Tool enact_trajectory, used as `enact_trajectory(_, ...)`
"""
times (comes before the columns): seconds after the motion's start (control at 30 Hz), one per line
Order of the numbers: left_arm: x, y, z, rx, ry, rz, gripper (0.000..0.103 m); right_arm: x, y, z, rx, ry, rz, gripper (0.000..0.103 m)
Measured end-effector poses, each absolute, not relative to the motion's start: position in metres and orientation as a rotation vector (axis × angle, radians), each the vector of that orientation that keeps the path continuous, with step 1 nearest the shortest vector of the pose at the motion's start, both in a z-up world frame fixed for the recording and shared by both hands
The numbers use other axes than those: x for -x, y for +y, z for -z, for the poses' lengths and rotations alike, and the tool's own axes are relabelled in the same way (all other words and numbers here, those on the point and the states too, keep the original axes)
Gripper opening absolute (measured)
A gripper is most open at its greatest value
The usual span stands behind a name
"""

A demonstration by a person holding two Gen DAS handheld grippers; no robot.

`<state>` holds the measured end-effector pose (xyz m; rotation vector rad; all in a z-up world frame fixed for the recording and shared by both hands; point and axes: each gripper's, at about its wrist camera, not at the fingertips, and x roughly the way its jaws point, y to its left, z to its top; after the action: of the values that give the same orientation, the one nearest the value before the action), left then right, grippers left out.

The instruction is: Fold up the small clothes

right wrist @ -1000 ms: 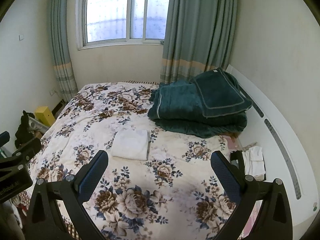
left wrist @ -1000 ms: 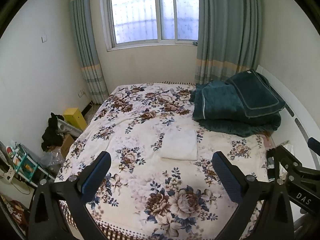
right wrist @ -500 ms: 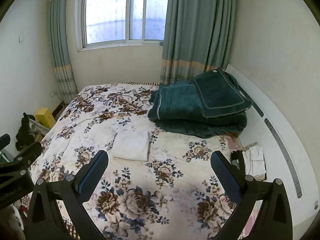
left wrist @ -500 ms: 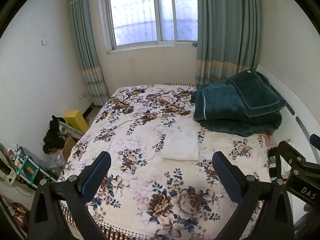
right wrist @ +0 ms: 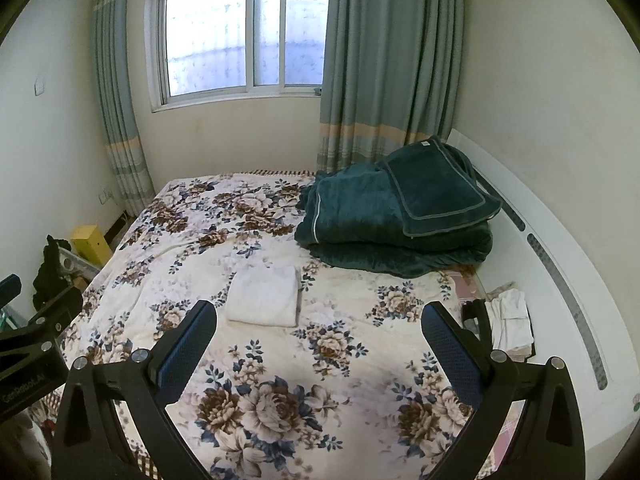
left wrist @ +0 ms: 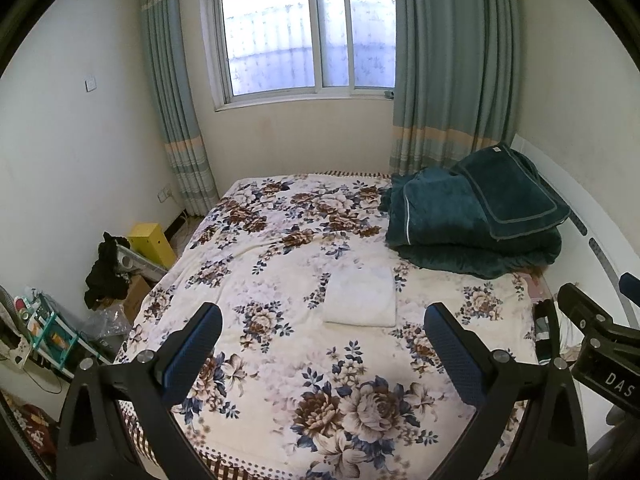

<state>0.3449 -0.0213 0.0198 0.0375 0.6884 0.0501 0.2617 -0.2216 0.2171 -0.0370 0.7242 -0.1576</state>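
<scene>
Both tools hang above the near end of the bed (left wrist: 280, 432), each with its blue-padded fingers spread wide and nothing between them. The left tool (left wrist: 320, 344) looks straight down the floral bedspread; the right tool (right wrist: 320, 340) sits to its right, and each one's black frame shows at the edge of the other's view.

A white garment (left wrist: 360, 298), already folded into a neat rectangle, lies flat near the middle of the bed, well apart from both tools and beyond their fingertips. On the far right of the bed a folded dark green blanket (right wrist: 396, 220) is piled against the white headboard (right wrist: 560, 264). In the gap between bed and headboard, on the right, lie a few more small white clothes (right wrist: 510, 324) in a loose heap. On the floor to the left stand a yellow box (left wrist: 152, 242) and some dark clutter. A window (left wrist: 304, 32) with blue-green curtains fills the far wall.
</scene>
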Motion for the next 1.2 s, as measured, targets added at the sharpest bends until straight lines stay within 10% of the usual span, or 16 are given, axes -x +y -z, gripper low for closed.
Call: enact_trajectory(1.2,-0.344,-0.026,-0.040,-0.041,0.647,-0.046,0.103,-0.250,-0.221,-0.210,0.020,0.712,0.181,0.103)
